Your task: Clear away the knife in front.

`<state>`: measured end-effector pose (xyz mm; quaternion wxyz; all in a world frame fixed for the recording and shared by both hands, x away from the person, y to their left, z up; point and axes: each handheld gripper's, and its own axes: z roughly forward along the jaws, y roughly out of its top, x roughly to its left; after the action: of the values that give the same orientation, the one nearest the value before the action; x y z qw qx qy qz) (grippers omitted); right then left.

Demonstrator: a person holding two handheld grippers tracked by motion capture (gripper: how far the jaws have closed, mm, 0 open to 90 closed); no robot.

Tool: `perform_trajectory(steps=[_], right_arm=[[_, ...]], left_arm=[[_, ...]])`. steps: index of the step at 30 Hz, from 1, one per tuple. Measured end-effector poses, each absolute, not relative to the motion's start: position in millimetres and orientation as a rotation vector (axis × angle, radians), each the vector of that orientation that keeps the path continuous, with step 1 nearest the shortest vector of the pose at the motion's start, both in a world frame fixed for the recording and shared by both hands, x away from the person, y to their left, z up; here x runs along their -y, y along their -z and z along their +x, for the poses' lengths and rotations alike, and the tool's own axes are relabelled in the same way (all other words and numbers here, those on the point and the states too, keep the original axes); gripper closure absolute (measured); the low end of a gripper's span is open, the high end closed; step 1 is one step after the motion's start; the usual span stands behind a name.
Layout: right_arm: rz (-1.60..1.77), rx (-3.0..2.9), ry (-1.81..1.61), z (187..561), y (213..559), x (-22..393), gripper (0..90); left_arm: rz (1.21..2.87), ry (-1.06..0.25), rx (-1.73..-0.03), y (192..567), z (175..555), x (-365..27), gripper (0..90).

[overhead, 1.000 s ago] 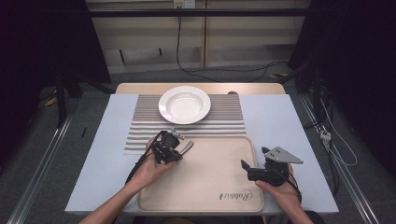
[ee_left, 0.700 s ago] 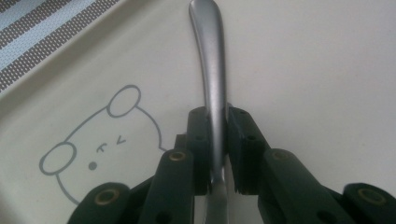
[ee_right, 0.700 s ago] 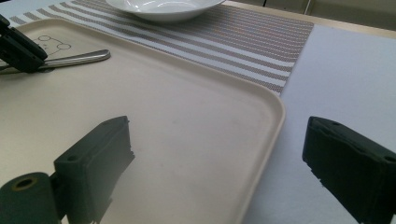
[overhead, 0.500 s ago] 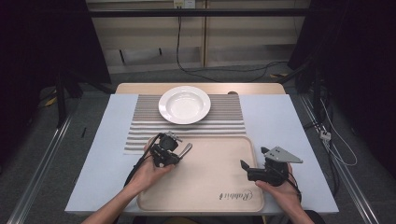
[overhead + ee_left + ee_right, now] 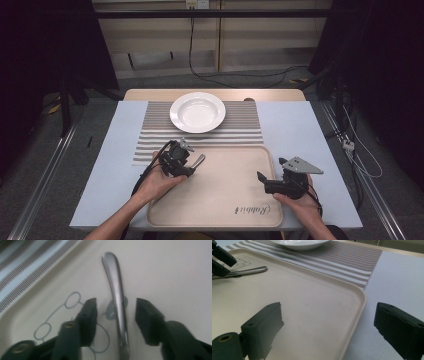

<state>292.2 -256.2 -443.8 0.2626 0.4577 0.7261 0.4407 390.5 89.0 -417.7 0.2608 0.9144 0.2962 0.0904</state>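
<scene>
1. The left tongs (image 5: 186,159) sit low over the near-left part of the beige tray (image 5: 235,197), held in the left hand (image 5: 159,181). In the left gripper view the tongs (image 5: 115,312) are released: the two black jaws stand apart on either side of a metal utensil handle (image 5: 115,285), and neither one visibly touches it.
2. The handle lies flat on the tray. Its rounded end points away from the tongs, and its other end is cut off at the bottom edge, so which kind of utensil it is cannot be told.
3. A faint line drawing printed on the tray (image 5: 175,272) is partly hidden beneath the handle and the jaws.
4. From the high view the handle (image 5: 199,161) pokes out to the right of the left tongs; the rest is covered by the gripper body.
5. The right tongs (image 5: 263,181), in the right hand (image 5: 300,202), rest at the tray's right edge. In their own view the tongs (image 5: 328,326) gape wide, one jaw over the tray (image 5: 317,297) and the other over the pale table (image 5: 402,277), gripping nothing.
6. A white plate (image 5: 197,111) stands on the striped mat (image 5: 240,131) beyond the tray; in the right gripper view the plate (image 5: 299,243) is cropped by the top edge.
</scene>
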Motion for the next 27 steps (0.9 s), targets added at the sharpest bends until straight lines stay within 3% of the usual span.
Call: perform_trajectory(steps=[7, 11, 15, 23, 27], right_arm=[[1.234, -1.968, -1.194, 292, 443, 256, 8.1], [1.227, -1.971, -1.183, 292, 444, 255, 8.2], [1.227, -1.969, -1.18, 292, 443, 254, 8.2], [1.227, -1.969, -1.186, 292, 443, 254, 8.0], [1.225, -1.97, -1.185, 292, 443, 254, 8.1]], left_arm=[[2.402, -0.211, -0.744, 419, 391, -82, 28.5], [2.374, -0.218, -0.706, 417, 387, -80, 29.8], [2.373, -0.201, -0.61, 416, 380, -76, 54.7], [2.474, -0.231, -0.573, 426, 376, -63, 86.1], [2.48, -0.249, -0.632, 433, 385, -67, 88.7]])
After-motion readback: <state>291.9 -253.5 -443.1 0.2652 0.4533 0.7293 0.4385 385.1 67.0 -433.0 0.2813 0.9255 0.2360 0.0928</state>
